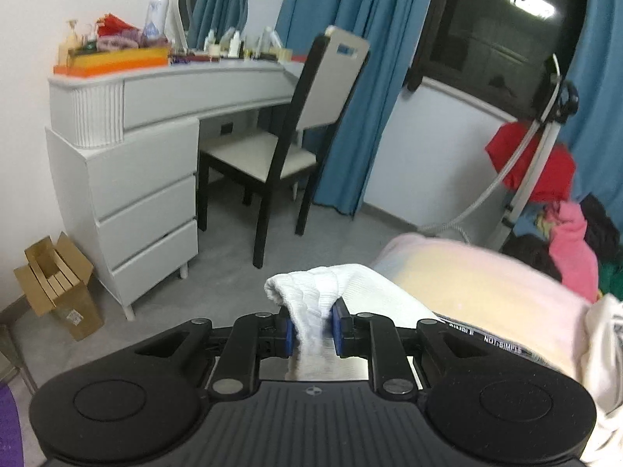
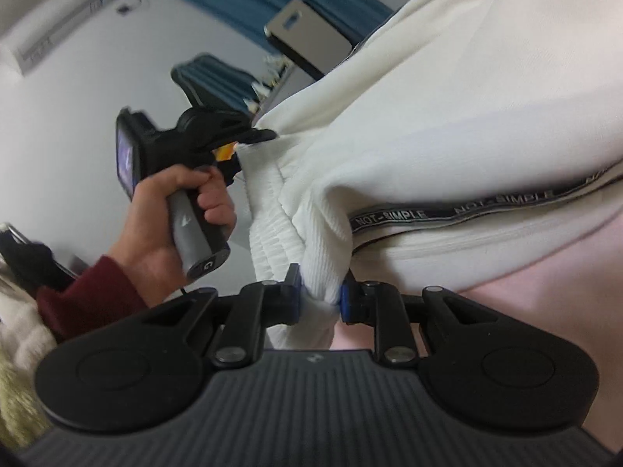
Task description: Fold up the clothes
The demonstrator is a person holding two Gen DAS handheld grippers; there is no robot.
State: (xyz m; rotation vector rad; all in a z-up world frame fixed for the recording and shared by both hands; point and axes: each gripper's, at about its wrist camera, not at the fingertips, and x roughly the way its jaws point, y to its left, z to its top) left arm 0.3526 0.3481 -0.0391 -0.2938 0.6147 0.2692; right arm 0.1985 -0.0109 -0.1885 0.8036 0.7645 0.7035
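Observation:
A white garment (image 2: pixel 447 124) with a ribbed waistband and a black lettered stripe (image 2: pixel 467 210) is stretched in the air between both grippers. My left gripper (image 1: pixel 313 330) is shut on a bunched ribbed edge of the white garment (image 1: pixel 311 292), its blue pads pressing the cloth. In the right wrist view my right gripper (image 2: pixel 321 297) is shut on another ribbed part of the waistband. A hand (image 2: pixel 183 210) in a dark red sleeve holds the left gripper (image 2: pixel 249 144), which clamps the garment's edge to the left.
A pastel blanket on a bed (image 1: pixel 486 284) lies under the garment. A white dresser (image 1: pixel 128 179) and a black chair (image 1: pixel 280 148) stand on the grey floor behind. A cardboard box (image 1: pixel 58 284) sits at left. A pile of coloured clothes (image 1: pixel 572 241) lies at right.

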